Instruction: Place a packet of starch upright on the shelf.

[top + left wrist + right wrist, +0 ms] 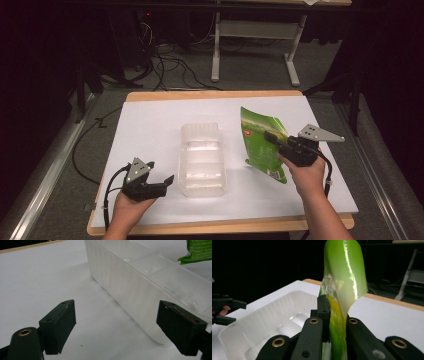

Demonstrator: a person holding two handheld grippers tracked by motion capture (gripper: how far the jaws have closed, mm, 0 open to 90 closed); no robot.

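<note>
Big white table (pixel 150 125) with a clear plastic tray (pixel 202 159) sitting about in the middle, long axis running near to far. You can see it's split into compartments by low dividers, and all of them look empty as far as I can tell.

Right of the tray is the green pouch (pixel 260 142), and it's not lying flat. The right gripper (pixel 274 138) is clamped on its right edge and has it held up off the table, top corner pointing to the far side, bottom end hanging near. In the right gripper view the jaws are pinched tight with the glossy green film bent over between them, and the tray sits just past and left of the pouch from there.

So the thing that matters, I'd say: the tray lies straight left of the pouch, just beside it, and the pouch's long axis already runs roughly the same way as the tray's. Probably a short sideways carry and a lowering, not much turning needed. The film is floppy though, so it could fold or catch on the rim.

The left gripper (pixel 159 184) is at the near left corner of the tray, jaws spread wide with nothing in them, close to the tray wall but not touching it. It's the nearer one to the tray, handy for steadying it.
</note>
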